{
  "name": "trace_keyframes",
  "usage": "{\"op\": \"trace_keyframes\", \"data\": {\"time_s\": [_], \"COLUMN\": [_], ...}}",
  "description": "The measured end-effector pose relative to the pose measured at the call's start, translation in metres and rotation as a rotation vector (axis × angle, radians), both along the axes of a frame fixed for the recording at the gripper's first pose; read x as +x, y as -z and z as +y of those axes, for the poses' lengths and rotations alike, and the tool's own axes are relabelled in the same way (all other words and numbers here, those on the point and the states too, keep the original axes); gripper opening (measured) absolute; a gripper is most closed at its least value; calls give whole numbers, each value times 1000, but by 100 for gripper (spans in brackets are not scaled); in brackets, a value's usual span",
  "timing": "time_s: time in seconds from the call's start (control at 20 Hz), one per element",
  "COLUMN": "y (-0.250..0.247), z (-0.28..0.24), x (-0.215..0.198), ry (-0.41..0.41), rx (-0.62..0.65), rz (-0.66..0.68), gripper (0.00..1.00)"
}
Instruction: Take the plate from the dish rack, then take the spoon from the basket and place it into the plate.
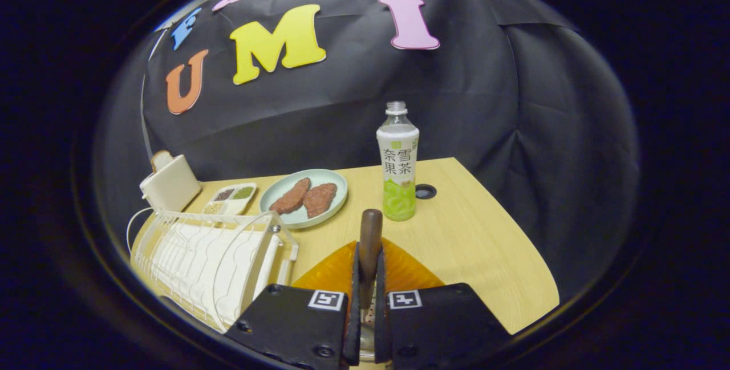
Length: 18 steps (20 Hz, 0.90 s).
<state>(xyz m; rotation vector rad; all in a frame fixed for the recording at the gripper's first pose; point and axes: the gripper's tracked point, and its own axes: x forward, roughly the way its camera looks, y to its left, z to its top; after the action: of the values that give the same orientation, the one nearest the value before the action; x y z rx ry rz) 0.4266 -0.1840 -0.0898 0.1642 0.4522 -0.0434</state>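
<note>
Gripper [365,279]: bottom centre of frame, nearest the lens. Fingers closed together on the spoon [369,244], both pressing its shaft; dark wooden handle end sticks up past the tips.
Table [479,233]: light wood, fills the lower middle. Small round grommet hole [425,191] sits just right of the bottle base.
Dish rack [211,261]: white wire, lower left, just left of the fingers. Slots look empty from here, so plate step reads as done.
Orange plate [336,270]: centre bottom, directly under and just ahead of the fingers, mostly hidden by them. Spoon hangs over it, bowl end hidden behind the fingers, so can't tell whether it is touching the plate yet.
Green plate [304,198]: centre left, beyond the rack, holds two brown patties [305,198]. Not the target.
Toaster [169,185]: white, left middle, slice of bread poking up.
Bottle [397,162]: upright, centre, just beyond the spoon handle.
Condiment tray [230,198]: small, sectioned, between toaster and green plate.
Basket: can't pick it out.
Risk 1: grip is on a thin shaft; releasing while high lets the spoon bounce or skid off the orange plate rim onto the table.
Risk 2: any forward swing puts the handle into the bottle, which is tall and likely tips easily.
Risk 3: drifting left snags the rack wire.
</note>
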Motion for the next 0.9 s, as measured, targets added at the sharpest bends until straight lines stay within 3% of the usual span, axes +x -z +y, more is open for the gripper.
{"op": "trace_keyframes", "data": {"time_s": [0.5,0.9], "y": [-84,-155], "z": [-13,45], "x": [-45,-135], "ry": [104,10], "rx": [-147,-180], "rz": [-209,-355], "gripper": [12,13]}}
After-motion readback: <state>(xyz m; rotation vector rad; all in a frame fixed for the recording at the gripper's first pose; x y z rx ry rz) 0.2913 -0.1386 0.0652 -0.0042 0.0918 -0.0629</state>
